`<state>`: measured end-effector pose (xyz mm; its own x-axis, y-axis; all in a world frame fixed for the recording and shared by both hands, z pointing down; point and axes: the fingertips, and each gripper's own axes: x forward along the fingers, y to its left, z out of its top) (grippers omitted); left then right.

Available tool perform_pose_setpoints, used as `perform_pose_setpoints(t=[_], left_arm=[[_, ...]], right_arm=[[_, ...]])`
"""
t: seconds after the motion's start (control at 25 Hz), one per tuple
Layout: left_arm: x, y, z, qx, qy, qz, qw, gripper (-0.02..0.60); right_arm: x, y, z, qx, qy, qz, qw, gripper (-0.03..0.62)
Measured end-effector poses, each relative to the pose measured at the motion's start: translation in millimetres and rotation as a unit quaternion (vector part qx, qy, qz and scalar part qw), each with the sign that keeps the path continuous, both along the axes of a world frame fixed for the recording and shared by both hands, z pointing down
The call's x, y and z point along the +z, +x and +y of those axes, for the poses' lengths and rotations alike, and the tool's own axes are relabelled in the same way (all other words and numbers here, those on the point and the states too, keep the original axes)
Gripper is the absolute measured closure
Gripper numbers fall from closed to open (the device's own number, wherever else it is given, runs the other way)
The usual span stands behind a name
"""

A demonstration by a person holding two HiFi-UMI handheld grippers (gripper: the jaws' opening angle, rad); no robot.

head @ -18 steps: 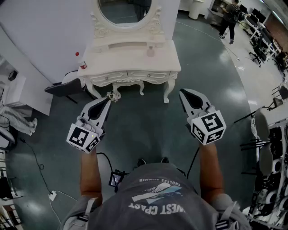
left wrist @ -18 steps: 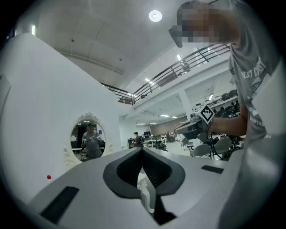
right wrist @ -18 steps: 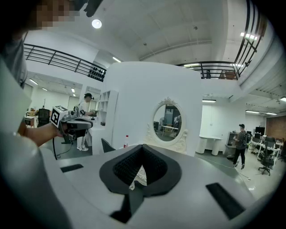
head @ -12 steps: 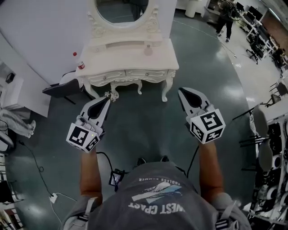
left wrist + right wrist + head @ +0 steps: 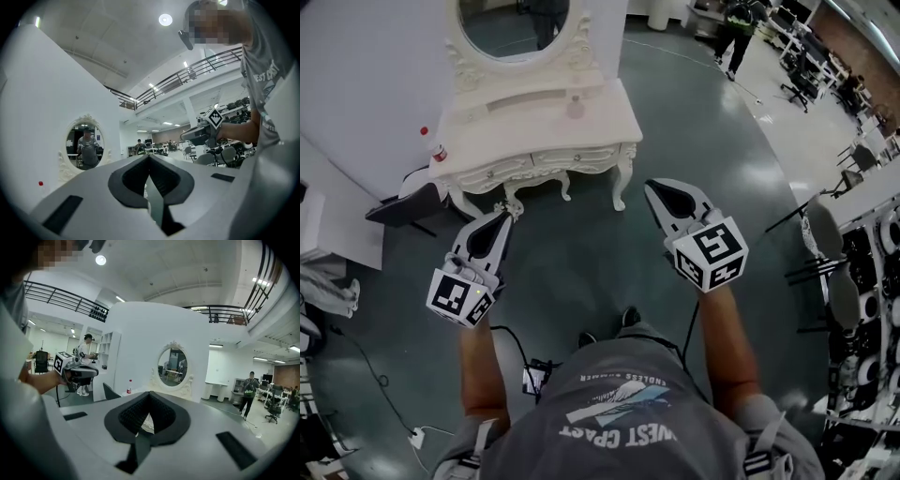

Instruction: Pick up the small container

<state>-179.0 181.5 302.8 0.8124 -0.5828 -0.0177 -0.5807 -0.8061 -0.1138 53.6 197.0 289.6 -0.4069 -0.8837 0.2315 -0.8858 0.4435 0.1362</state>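
1. The small container [image 5: 575, 106] is seen in the upper middle of the head view. It stands on the white vanity table [image 5: 492, 141], toward its back edge, and is small and blurred, so it is only guessed to be a little jar.
2. The left gripper [image 5: 503, 217] and the right gripper [image 5: 656, 190] are held over the floor at mid-frame, well apart from the table. The jaws of each are pressed together with nothing between them.
3. If the jaws are not parted before the reach, the container is likely to be knocked over or pushed back toward the mirror [image 5: 514, 23].
4. The red-capped bottle [image 5: 432, 145], at the table's left end, could be mistaken for the target.
5. If the container is gripped off-centre, it may be squeezed out sideways.
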Motion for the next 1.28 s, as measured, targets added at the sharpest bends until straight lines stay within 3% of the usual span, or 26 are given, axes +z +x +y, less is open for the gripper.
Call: perform_pose_setpoints(t=[0.48, 0.84, 1.28], left_arm=[[11, 25, -28, -0.018, -0.015, -0.021, 0.9995, 0.565], [11, 40, -63, -0.066, -0.02, -0.029, 0.9972, 0.565], [14, 49, -86, -0.146, -0.03, -0.044, 0.9879, 0.565]], right_arm=[[7, 27, -47, -0.019, 0.006, -0.042, 0.999, 0.569], [15, 42, -106, -0.066, -0.004, -0.055, 0.996, 0.568], [26, 49, -171, -0.137, -0.015, -0.074, 0.988, 0.569]])
